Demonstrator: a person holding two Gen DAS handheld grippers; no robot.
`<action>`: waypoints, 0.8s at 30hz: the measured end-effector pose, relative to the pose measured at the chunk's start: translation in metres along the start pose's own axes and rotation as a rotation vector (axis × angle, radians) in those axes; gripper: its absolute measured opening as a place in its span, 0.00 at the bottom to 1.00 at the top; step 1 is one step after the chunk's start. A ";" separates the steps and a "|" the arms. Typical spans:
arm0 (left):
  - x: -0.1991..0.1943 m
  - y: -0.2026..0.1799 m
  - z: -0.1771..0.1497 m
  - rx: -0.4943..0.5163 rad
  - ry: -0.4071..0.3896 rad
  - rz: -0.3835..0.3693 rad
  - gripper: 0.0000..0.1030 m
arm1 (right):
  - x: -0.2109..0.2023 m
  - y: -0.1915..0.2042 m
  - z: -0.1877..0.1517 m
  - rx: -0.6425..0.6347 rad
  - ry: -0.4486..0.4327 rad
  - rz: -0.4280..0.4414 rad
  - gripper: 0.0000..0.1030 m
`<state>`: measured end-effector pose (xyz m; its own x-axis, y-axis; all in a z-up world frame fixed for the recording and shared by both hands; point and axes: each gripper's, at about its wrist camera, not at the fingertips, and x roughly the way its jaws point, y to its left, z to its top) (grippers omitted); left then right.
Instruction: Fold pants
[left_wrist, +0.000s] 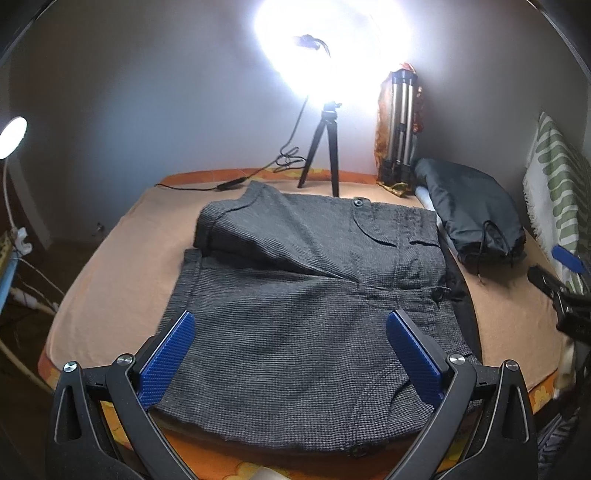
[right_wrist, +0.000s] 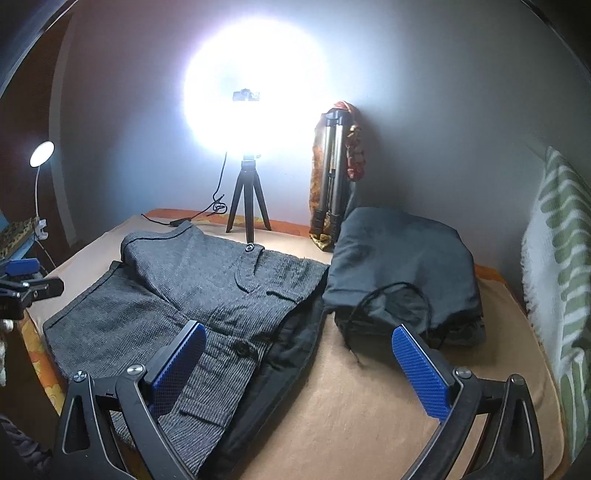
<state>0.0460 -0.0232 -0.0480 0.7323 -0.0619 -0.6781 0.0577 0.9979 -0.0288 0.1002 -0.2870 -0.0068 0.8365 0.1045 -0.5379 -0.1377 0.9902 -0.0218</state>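
Left wrist view: I see my left gripper (left_wrist: 290, 354) spread wide, holding nothing, with the grey pants (left_wrist: 314, 295) lying flat on the bed (left_wrist: 110, 266) straight ahead between its fingers. Right wrist view: my right gripper (right_wrist: 299, 365) is also spread and empty, the pants (right_wrist: 192, 295) ahead to its left, a dark bag (right_wrist: 402, 266) ahead to its right.

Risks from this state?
1. Both jaws open, nothing held: the pants lie doubled, so a pinch may catch only the top layer.
2. The black lining sticks out at the waist and may spoil the fold.
3. The bag sits close; its cord could snag the right gripper.
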 end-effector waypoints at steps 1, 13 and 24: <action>0.002 -0.001 0.000 0.003 0.005 -0.004 0.95 | 0.003 -0.001 0.003 -0.003 0.003 0.013 0.99; 0.031 0.020 0.015 -0.045 0.056 -0.075 0.63 | 0.060 -0.014 0.041 -0.051 0.078 0.167 0.87; 0.083 0.057 0.067 -0.020 0.072 -0.014 0.56 | 0.163 -0.016 0.083 -0.225 0.242 0.261 0.68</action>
<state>0.1557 0.0268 -0.0562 0.6806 -0.0754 -0.7288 0.0538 0.9971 -0.0529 0.2830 -0.2778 -0.0242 0.6127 0.2981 -0.7319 -0.4639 0.8855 -0.0277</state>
